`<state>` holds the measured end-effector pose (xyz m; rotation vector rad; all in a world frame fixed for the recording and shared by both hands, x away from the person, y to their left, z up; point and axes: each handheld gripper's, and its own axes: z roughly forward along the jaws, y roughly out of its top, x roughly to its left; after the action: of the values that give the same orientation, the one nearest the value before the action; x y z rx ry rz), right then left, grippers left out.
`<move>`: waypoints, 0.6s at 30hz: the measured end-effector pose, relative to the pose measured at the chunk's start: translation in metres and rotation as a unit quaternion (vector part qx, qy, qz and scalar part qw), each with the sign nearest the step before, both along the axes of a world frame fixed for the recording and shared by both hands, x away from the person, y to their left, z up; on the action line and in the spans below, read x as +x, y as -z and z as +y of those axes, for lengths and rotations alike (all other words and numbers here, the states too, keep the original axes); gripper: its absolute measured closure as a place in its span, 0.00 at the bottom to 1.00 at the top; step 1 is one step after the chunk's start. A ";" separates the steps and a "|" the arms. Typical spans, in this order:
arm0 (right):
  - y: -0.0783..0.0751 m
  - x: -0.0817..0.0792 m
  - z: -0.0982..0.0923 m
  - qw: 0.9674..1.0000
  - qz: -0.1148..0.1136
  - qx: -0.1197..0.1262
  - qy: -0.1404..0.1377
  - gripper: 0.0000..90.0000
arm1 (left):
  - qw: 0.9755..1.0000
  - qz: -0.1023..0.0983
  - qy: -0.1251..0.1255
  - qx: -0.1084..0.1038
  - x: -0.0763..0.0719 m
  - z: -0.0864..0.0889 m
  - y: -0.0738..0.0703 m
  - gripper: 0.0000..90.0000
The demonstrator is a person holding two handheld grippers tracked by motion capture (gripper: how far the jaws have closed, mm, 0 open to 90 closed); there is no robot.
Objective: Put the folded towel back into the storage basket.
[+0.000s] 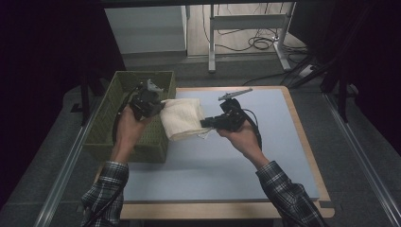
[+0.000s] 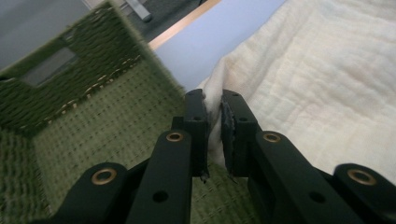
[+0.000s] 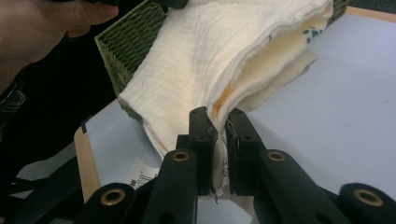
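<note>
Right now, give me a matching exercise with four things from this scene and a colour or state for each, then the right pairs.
Things:
1. basket
2. folded cloth
3. tabletop
4. left gripper

Descriptions:
A. pale blue
B. shut on the cloth's edge
C. woven green
D. cream, held up between both grippers

Pairs: 1-C, 2-D, 3-A, 4-B

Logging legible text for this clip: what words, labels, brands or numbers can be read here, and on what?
Nothing can be read.
A white tag at the edge of the folded cloth carries small dark print, too small and blurred to make out.
The small blue and orange marks on the cloth's inner layers look like a printed pattern, not letters.
</note>
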<state>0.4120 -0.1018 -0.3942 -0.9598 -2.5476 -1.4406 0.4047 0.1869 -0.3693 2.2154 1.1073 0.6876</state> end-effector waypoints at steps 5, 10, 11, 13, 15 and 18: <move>-0.002 0.003 0.020 1.000 -0.001 -0.001 -0.005 0.91 | 1.000 -0.005 -0.018 -0.001 -0.002 0.017 -0.003 0.91; -0.002 0.006 0.040 1.000 -0.001 0.004 -0.012 0.91 | 0.999 -0.012 -0.037 0.008 -0.002 0.035 -0.003 0.91; -0.001 0.006 0.046 1.000 0.000 0.005 -0.013 0.91 | 0.999 -0.011 -0.041 0.010 -0.002 0.038 -0.003 0.91; 0.000 0.007 0.056 1.000 -0.001 0.003 -0.017 0.91 | 0.999 -0.010 -0.049 0.014 -0.002 0.046 -0.003 0.91; 0.001 0.007 0.067 1.000 -0.002 0.002 -0.020 0.91 | 0.998 -0.010 -0.055 0.018 -0.002 0.052 -0.002 0.91; 0.003 0.007 0.083 1.000 -0.002 0.002 -0.024 0.91 | 0.997 -0.012 -0.068 0.021 -0.002 0.064 -0.001 0.91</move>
<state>0.4193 -0.0184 -0.3967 -0.8894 -2.5518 -1.4357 0.4026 0.2512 -0.3678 2.1758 1.2519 0.7996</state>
